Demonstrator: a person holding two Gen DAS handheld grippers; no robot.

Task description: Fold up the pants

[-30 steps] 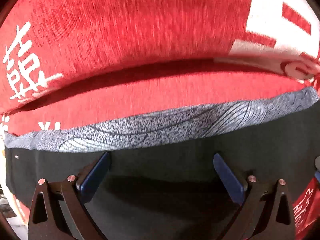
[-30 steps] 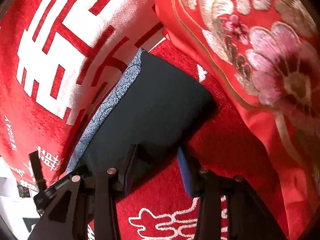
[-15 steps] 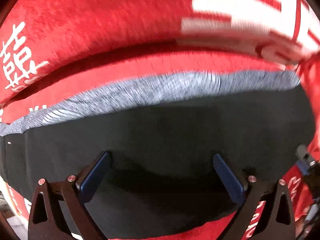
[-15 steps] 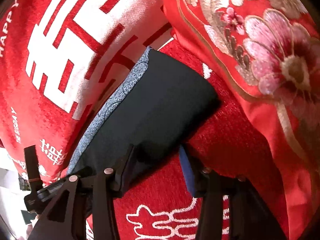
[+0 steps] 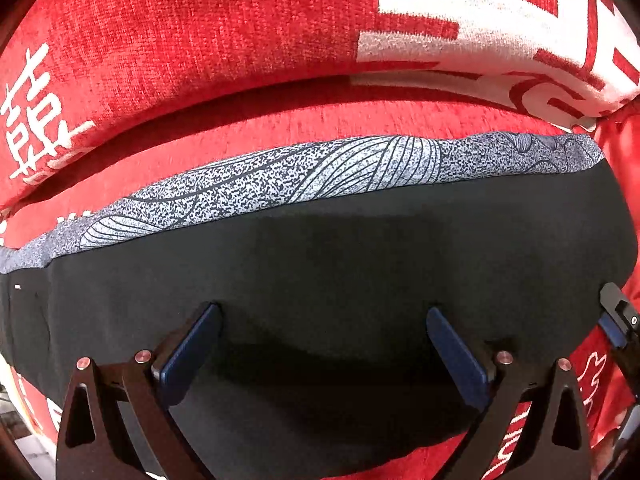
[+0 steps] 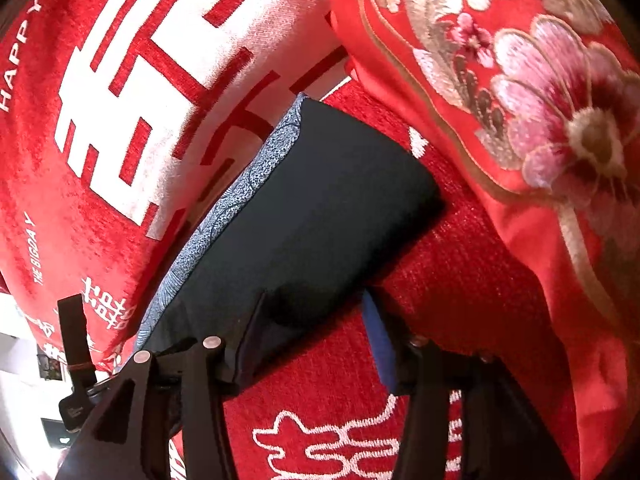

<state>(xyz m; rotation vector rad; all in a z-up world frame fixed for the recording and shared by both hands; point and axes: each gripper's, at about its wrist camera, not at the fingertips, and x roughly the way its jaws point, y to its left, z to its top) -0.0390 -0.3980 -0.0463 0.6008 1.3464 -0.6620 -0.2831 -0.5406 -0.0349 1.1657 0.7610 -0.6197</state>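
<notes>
Folded pants, final tidy.
Dark folded pants with grey patterned band lie flat; left tool and right tool both released; press edges evenly.

- "HAPPY" in white capitals runs along the upper left edge of the red cushion in the right wrist view.
- "THE BIGDA Y" in small white letters runs up the same cushion's lower left side.
- A large white double-happiness character fills the cushion's middle; a smaller white one sits near its lower corner.
- White Chinese characters are woven into the red seat cover below the right claw; they are cut off and cannot be read whole.
</notes>
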